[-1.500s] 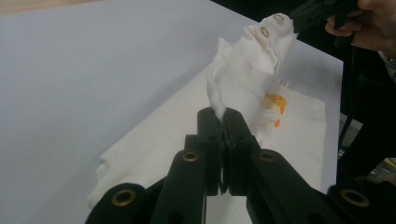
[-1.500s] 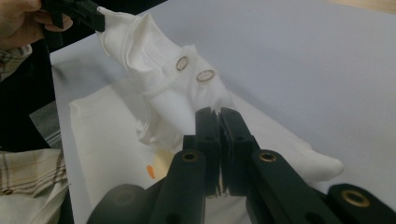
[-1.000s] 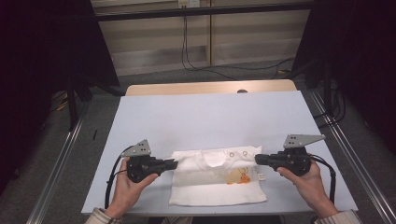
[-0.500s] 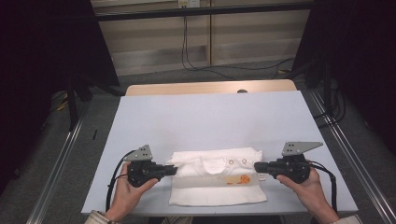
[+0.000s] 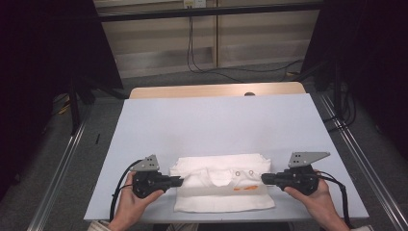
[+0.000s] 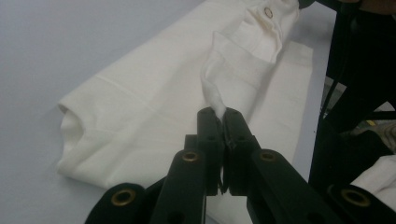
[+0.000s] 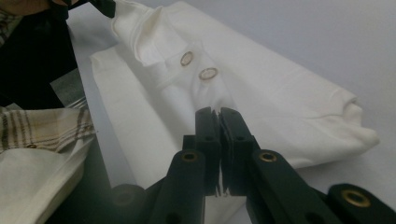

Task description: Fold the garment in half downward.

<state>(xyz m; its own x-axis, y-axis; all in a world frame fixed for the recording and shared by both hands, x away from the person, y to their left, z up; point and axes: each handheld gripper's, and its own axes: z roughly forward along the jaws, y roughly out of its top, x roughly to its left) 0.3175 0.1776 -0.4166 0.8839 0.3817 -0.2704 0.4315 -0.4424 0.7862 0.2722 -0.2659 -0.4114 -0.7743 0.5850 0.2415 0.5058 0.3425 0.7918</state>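
Beyond the folded white garment [image 5: 223,185] the desk [image 5: 216,125] lies open for passing; the garment blocks its near edge.

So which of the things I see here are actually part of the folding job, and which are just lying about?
In the job:
- white garment, half folded on the table
- left claw, shut on the garment's left end
- right claw, shut on its right end

Just lying about:
- black cables on the floor behind
- wooden board at the table's far edge

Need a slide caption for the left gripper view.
Left tongs shut on a pinched fold of the white garment lying folded on the pale table.
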